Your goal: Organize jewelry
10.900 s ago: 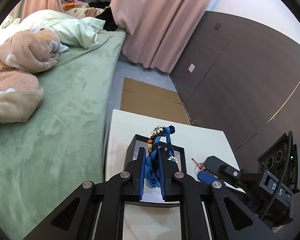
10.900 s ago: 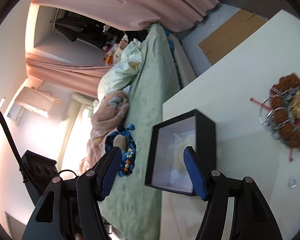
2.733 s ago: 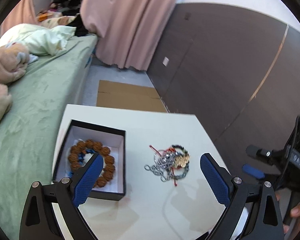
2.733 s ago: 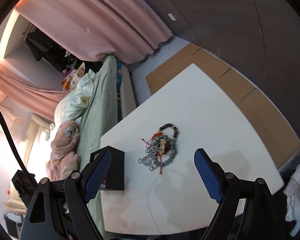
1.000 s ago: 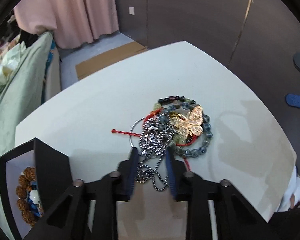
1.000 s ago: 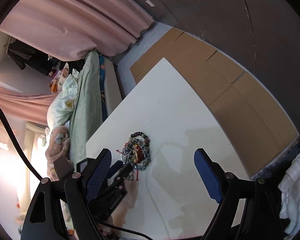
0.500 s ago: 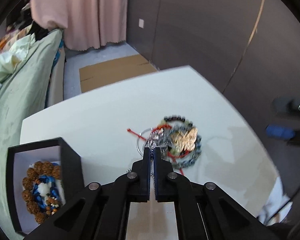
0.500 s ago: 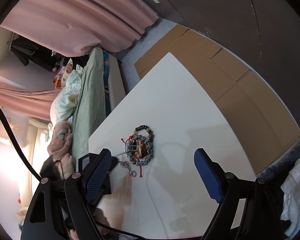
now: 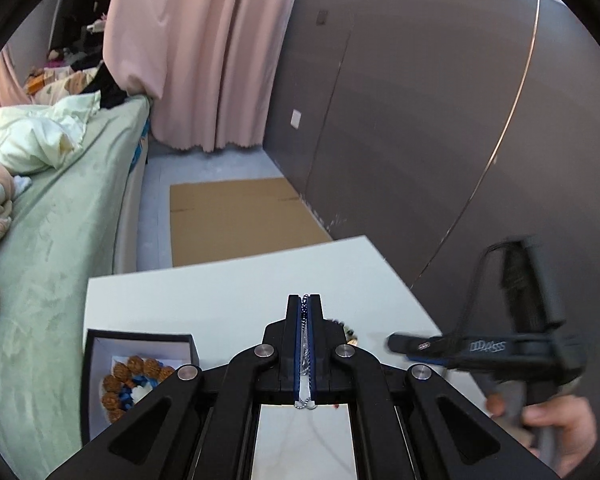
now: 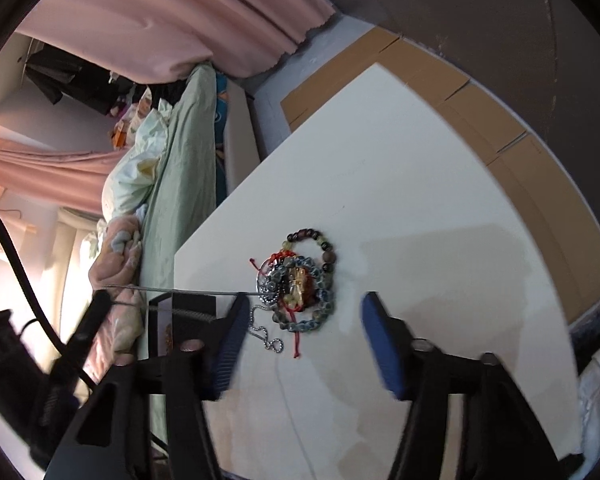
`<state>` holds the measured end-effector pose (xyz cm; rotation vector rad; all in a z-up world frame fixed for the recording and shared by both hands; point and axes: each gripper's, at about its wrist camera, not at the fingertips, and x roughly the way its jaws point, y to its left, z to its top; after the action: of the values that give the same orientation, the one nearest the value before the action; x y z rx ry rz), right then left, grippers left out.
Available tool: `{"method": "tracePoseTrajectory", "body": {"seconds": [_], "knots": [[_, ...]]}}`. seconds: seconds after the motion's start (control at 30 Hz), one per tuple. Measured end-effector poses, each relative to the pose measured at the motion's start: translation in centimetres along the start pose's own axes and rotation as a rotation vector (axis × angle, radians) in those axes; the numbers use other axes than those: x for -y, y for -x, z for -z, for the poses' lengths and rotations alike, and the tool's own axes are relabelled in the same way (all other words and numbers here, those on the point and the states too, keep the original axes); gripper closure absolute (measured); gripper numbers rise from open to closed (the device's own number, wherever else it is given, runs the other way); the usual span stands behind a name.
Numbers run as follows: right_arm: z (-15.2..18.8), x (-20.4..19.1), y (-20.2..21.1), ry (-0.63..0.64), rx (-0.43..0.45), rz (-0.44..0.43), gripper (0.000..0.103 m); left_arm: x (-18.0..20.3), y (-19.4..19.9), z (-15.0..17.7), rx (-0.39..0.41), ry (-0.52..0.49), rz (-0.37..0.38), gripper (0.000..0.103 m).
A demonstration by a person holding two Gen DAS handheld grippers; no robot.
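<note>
Two bracelets already lie in the black box at lower left; the left hand-held gripper, pressed together, pinches the silver chain, lifted off the worktop since a second ago. In the right view, the right hand-held gripper, jaws just closing, hangs spread and empty over the remaining tangle at centre.

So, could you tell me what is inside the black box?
In the black box: a brown bead bracelet around something blue and white. The left gripper covers its near corner.
</note>
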<state>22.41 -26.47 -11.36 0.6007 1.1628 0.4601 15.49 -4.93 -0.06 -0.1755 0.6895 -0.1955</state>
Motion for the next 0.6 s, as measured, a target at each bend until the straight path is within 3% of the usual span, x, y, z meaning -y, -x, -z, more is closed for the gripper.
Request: {"method": "tracePoseTrajectory", "body": {"seconds": [0.1, 0.27, 0.53, 0.6], "knots": [[-0.4, 0.0, -1.0, -0.006, -0.013, -0.008, 0.068, 0.1, 1.0, -0.5, 0.020, -0.006, -0.003, 0.101], [-1.1, 0.0, -2.9, -0.012, -0.039, -0.019, 0.081, 0.4, 2.1, -1.7, 0.040, -0.006, -0.001, 0.101], [-1.7, -0.3, -4.7, -0.006, -0.057, -0.018, 0.086, 1.0, 3.9, -2.9, 0.071, -0.028, -0.021, 0.101], [-1.7, -0.5, -4.9, 0.004, -0.057, -0.016, 0.093, 1.2, 4.4, -3.2, 0.079, -0.036, -0.030, 0.101]]}}
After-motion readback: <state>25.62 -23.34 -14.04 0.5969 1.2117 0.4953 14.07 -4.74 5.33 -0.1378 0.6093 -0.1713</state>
